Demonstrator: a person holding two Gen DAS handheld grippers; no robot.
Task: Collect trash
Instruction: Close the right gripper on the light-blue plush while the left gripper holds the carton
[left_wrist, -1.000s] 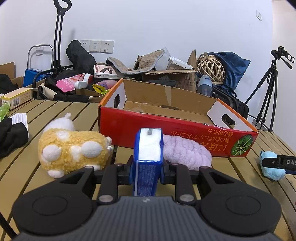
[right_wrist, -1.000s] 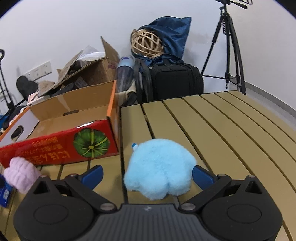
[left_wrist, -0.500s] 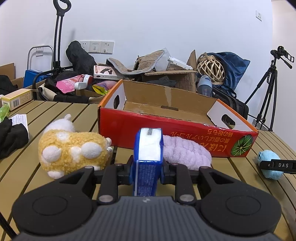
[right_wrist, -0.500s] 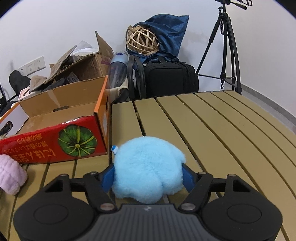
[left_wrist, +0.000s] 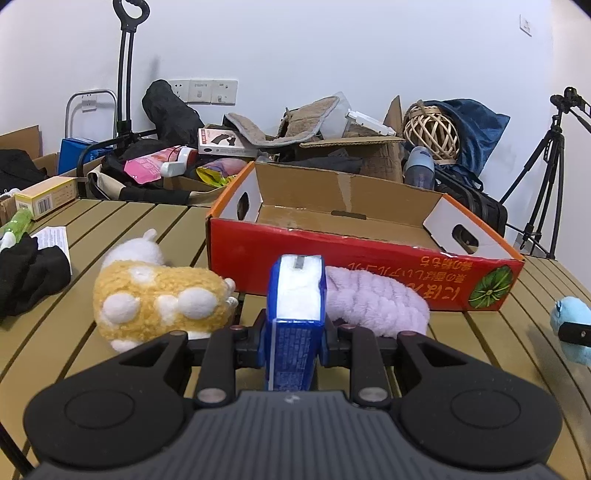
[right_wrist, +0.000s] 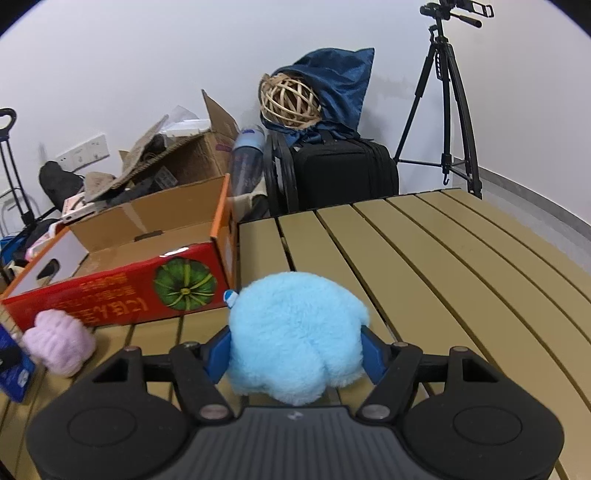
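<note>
**Both claws gripping: a blue packet on the left, a blue plush on the right**

Left wrist view: the left claw (left_wrist: 293, 341) is closed tight on a blue packet (left_wrist: 294, 325) with white contents showing at its open top. The packet stands upright between the pads, over the slatted worktop (left_wrist: 122, 225). Just beyond it lies one lilac plush (left_wrist: 373, 299), touching the front wall of the red cardboard box (left_wrist: 354, 273). The box is one open tray with orange rims, a green pumpkin picture at its right corner and a bare cardboard floor. To the left lies one yellow plush (left_wrist: 159, 299) with white spots, near the box but apart from it. At the right edge one light-blue plush (left_wrist: 570, 319) shows, with a dark finger of the other claw across it. A black cloth (left_wrist: 29, 273) and a paper slip (left_wrist: 53, 236) lie at the far left.

Right wrist view: the right claw (right_wrist: 295, 350) stands about half open, its blue pads pressed into both sides of the round, fluffy light-blue plush (right_wrist: 295, 332), which has a small white tag at its upper left. The plush sits just right of the box's (right_wrist: 122, 280) pumpkin corner, not touching it. The lilac plush (right_wrist: 59, 341) lies at the left against the box front, and the blue packet (right_wrist: 14, 369) shows at the left edge. One tripod (right_wrist: 443, 110) and one black case (right_wrist: 343, 173) stand behind the worktop (right_wrist: 461, 277).
</note>
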